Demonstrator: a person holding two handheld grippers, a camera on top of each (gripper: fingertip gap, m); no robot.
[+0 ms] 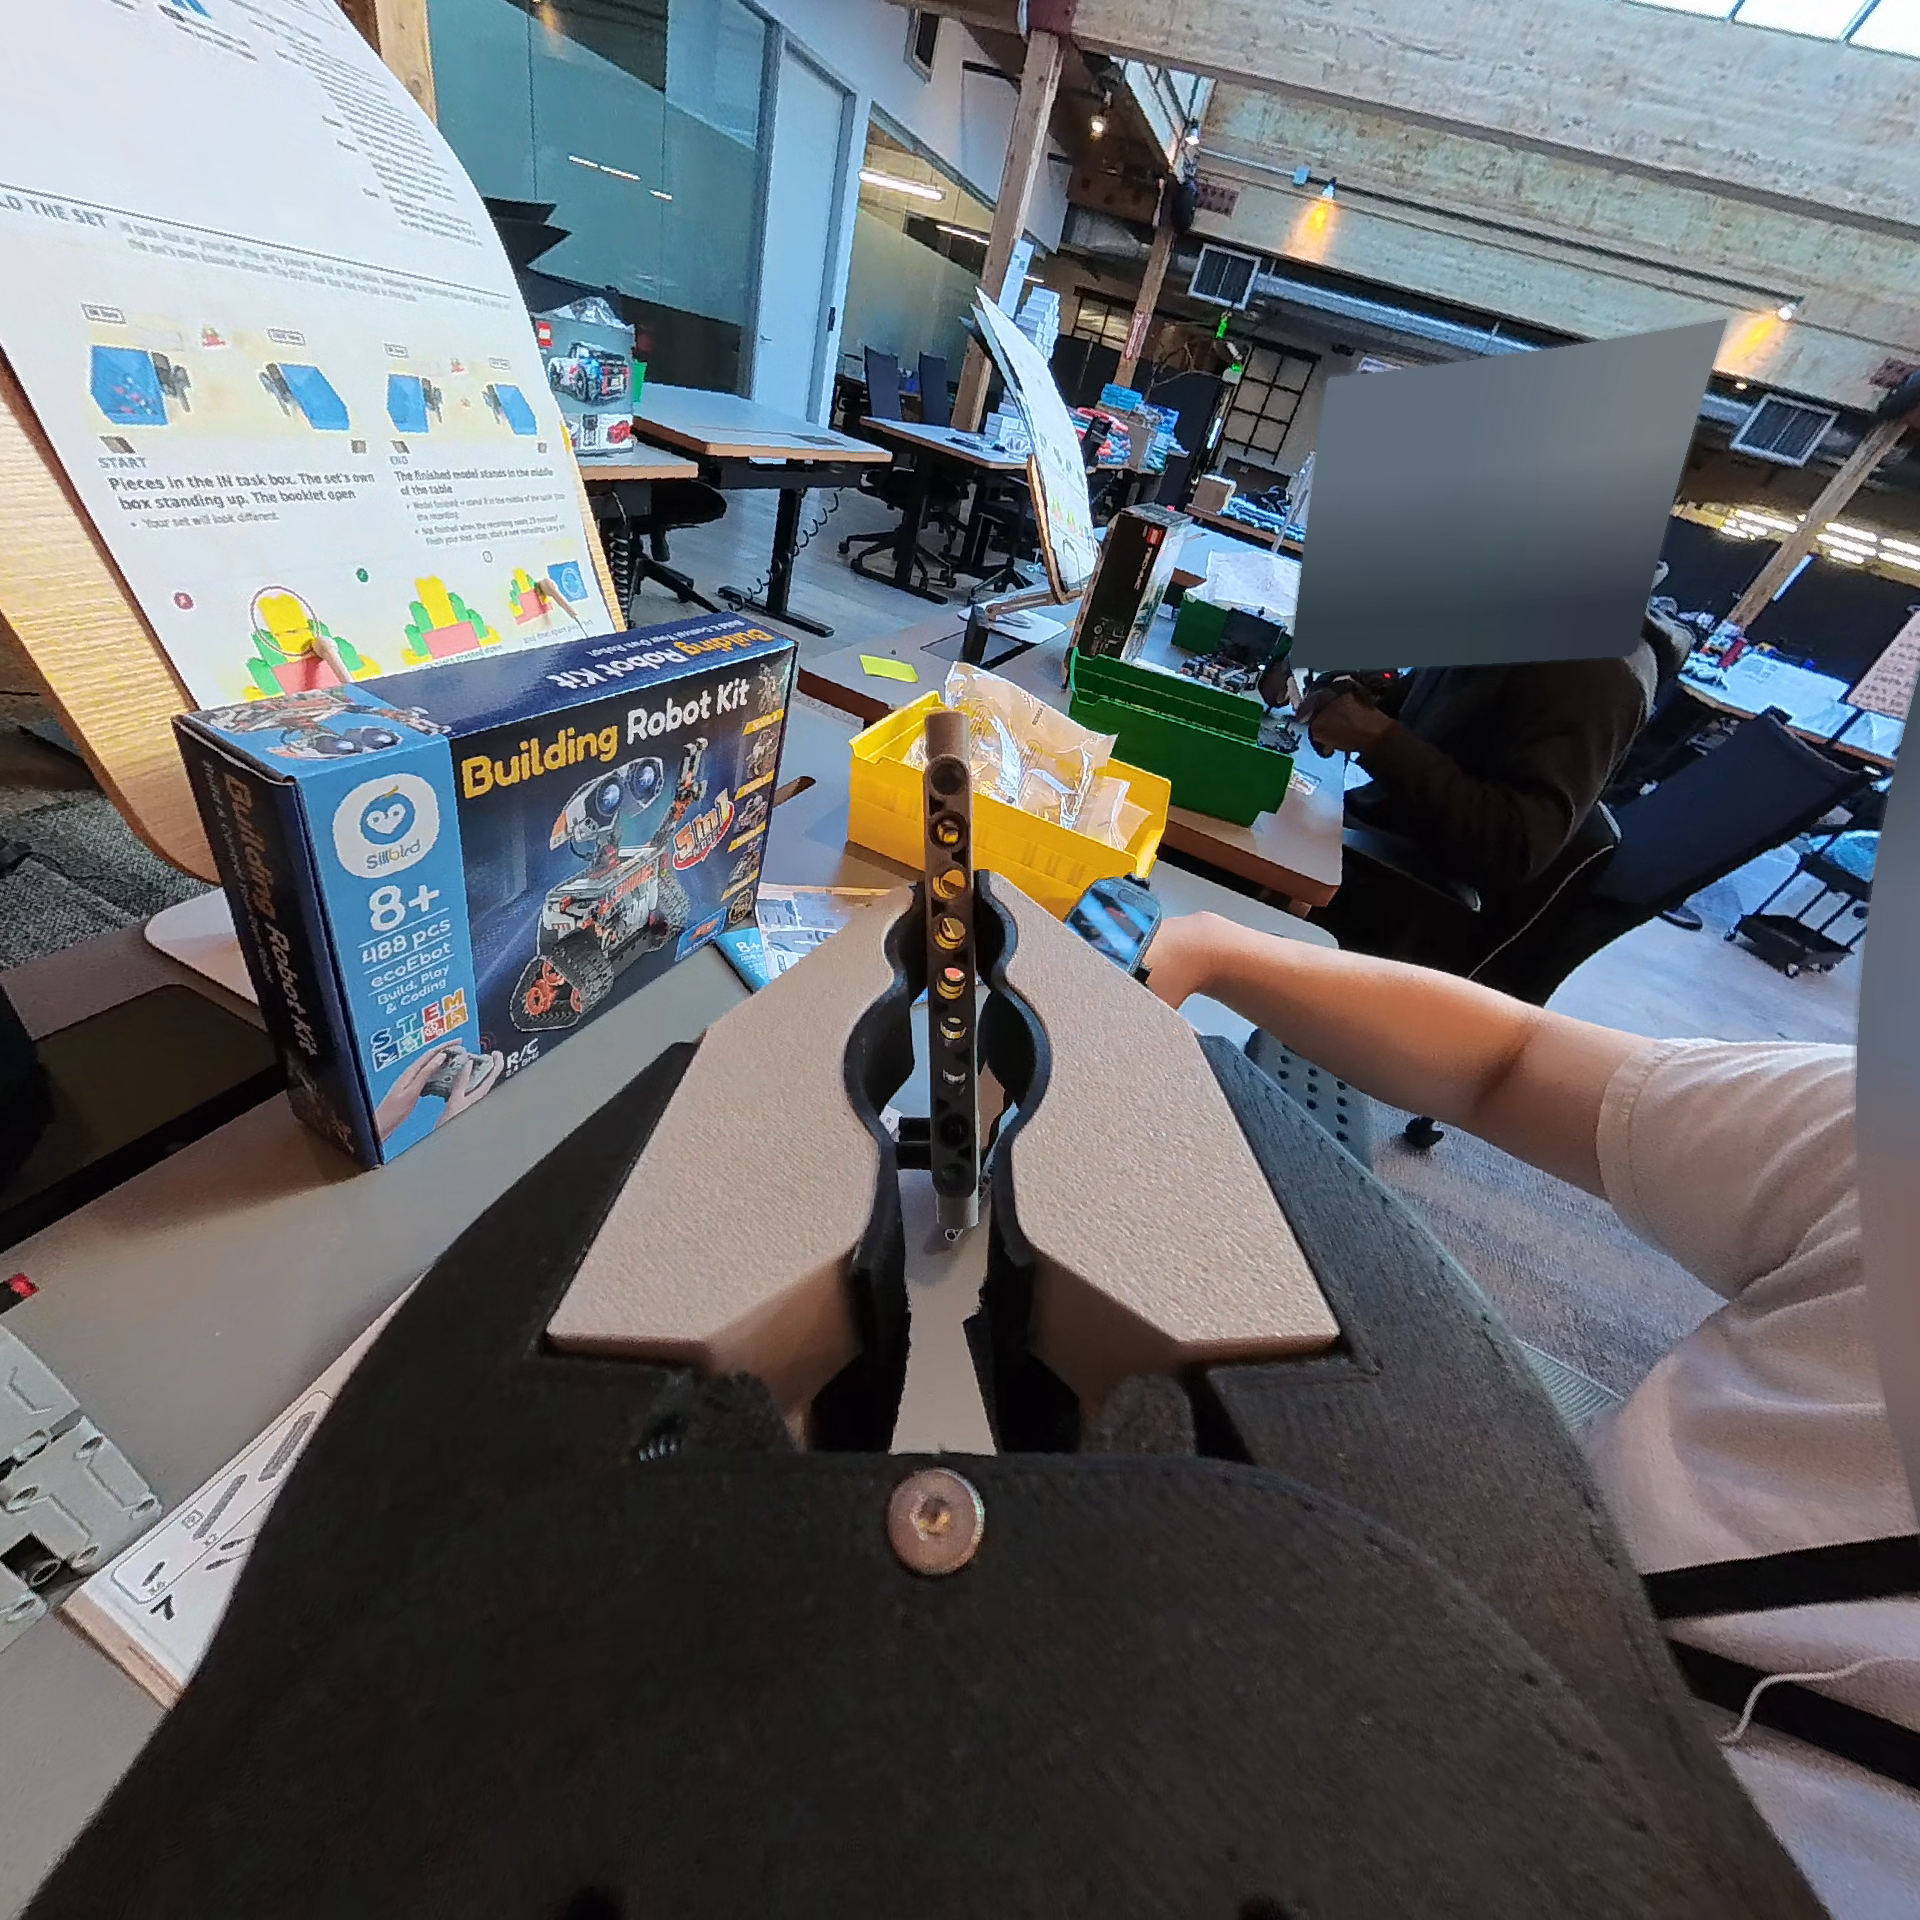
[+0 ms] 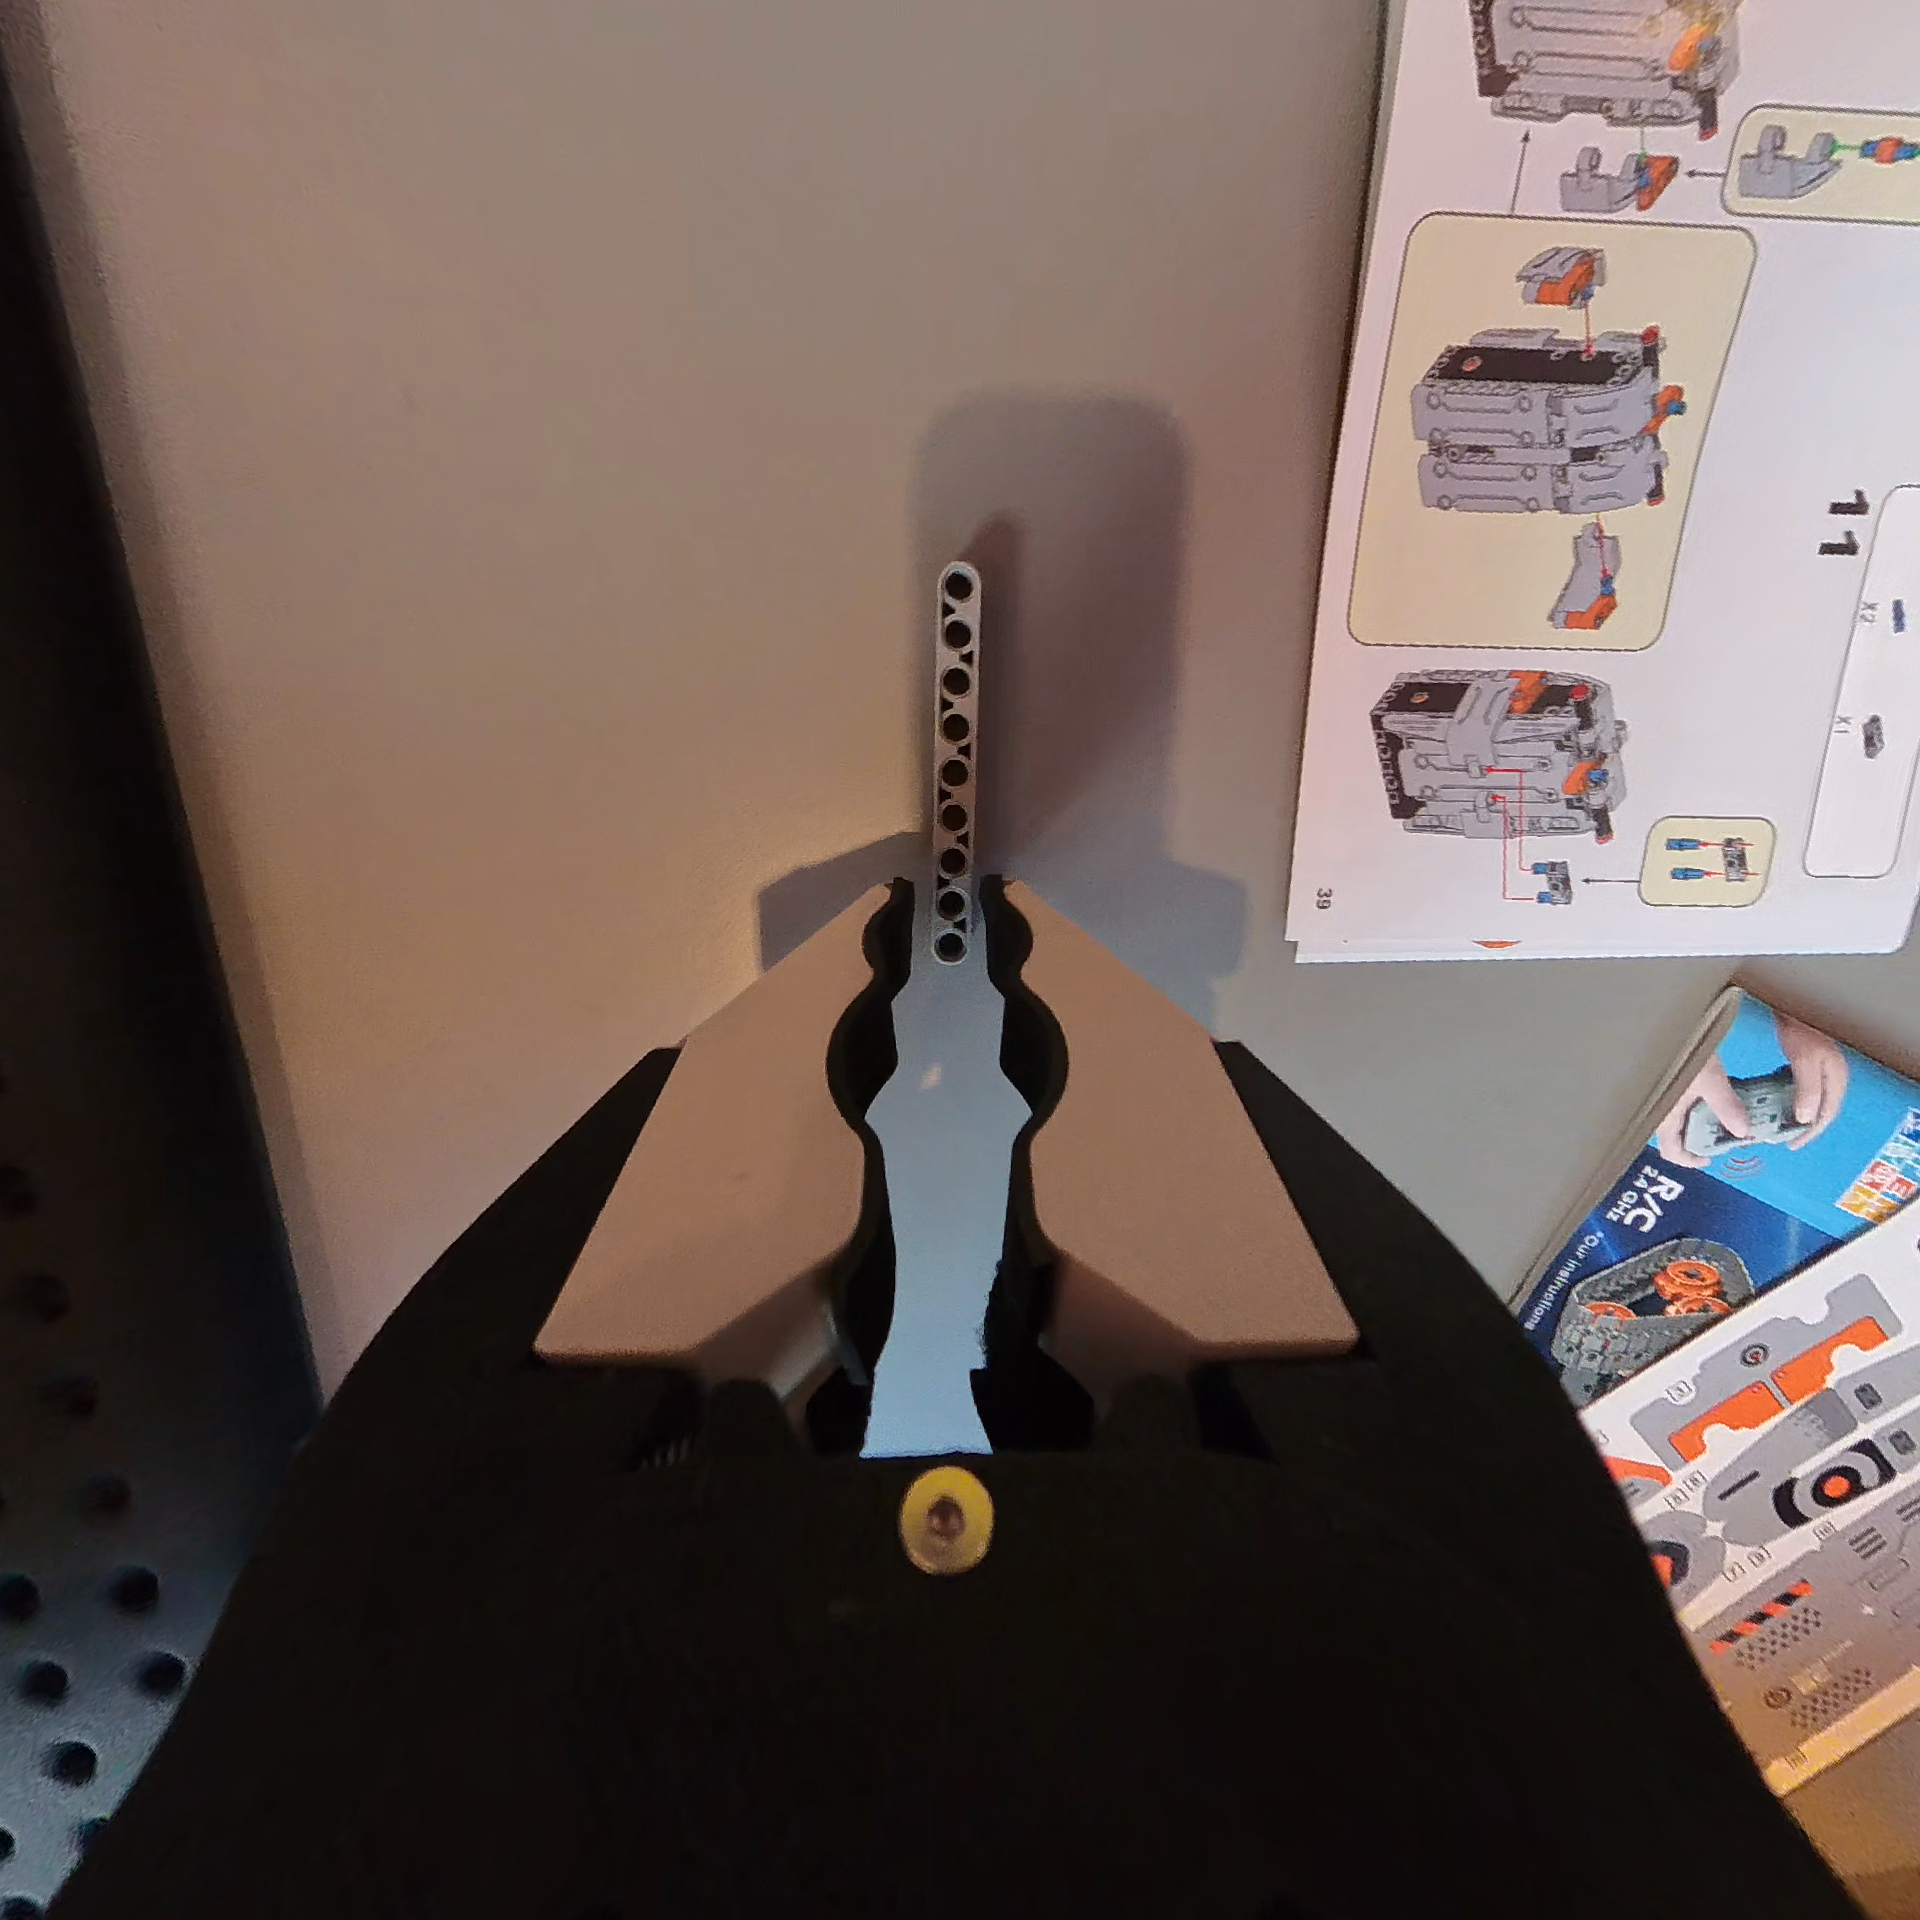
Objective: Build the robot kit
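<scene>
In the left wrist view, a grey table fills the lower left of the frame, and a large printed instruction board is seen leaning at the upper left. In front of the board, left of centre, a blue robot kit box is stood upright on the table. To the right of centre, a yellow bin holding clear plastic bags is seen, with a green bin behind it. A bare forearm is stretched across the right of the frame, and a seated person is seen at a farther desk in the upper right. At the centre, the left gripper is closed on a dark grey holed beam, which is held nearly upright with its top end sticking out above the fingertips.

In the right wrist view, the same kind of grey table fills most of the frame. An open instruction booklet is laid at the upper right, and a blue leaflet and a sticker sheet are laid at the lower right. At the centre, the right gripper is closed almost fully on the lower end of a light grey holed beam, which is pointed away towards the top of the frame, its shadow thrown on the table just beside it.
</scene>
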